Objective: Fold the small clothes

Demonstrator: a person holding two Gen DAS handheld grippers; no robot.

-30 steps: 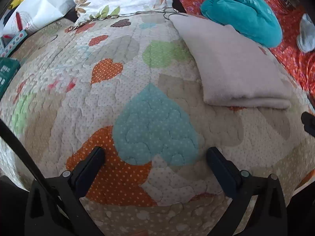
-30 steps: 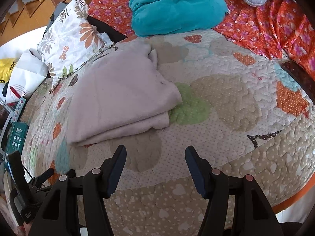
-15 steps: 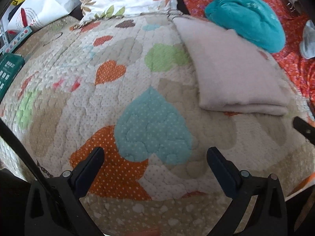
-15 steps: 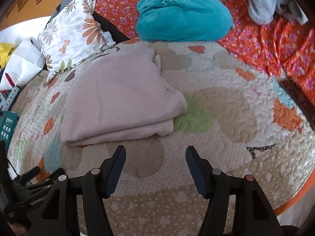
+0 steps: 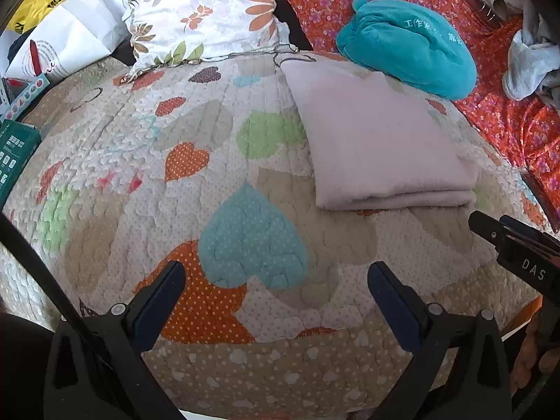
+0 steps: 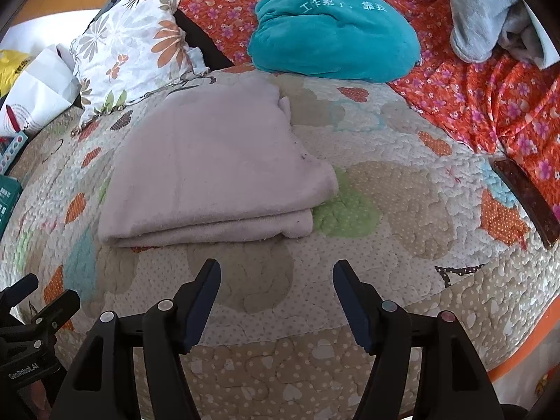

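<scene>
A: Pink garment (image 6: 210, 171) lies folded flat on quilt (image 6: 402, 231), edges stacked – probably finished, tidy pile

B: Left gripper (image 5: 276, 280), right gripper (image 6: 276, 276) both spread wide, empty, short of it – likely backed off

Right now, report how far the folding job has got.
Done: the pale pink garment lies folded in a flat stack on the heart-patterned quilt. In hand: nothing; the left gripper and right gripper are both open and empty, above bare quilt. Possibly left: a crumpled grey cloth on the red floral sheet, not yet folded.
</scene>
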